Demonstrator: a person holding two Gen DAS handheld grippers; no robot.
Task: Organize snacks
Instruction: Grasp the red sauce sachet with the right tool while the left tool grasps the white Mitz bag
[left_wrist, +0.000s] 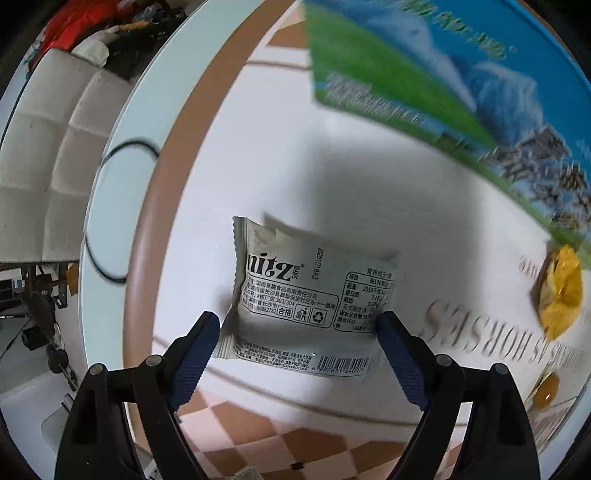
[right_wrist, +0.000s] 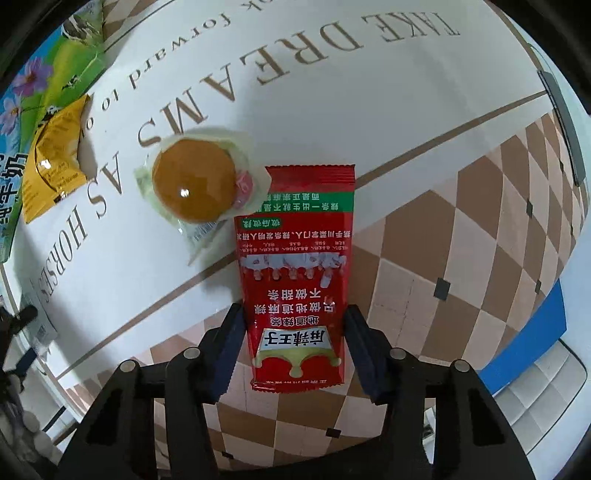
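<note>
Blue-green box (left_wrist: 443, 66) motion-blurred, cut by frame edge, print unreadable. Yellow packet (left_wrist: 559, 291) smeared. Silver packet (left_wrist: 314, 291) corners hidden behind fingers (left_wrist: 195, 354).

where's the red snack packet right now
In the right wrist view the red snack packet lies flat on the tablecloth, between the fingers of the right tool, just right of the wrapped round orange snack.

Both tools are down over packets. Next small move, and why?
Probably close the left tool on the silver packet: its pads straddle it with gaps on both sides, whereas the right tool already presses the red packet.
</note>
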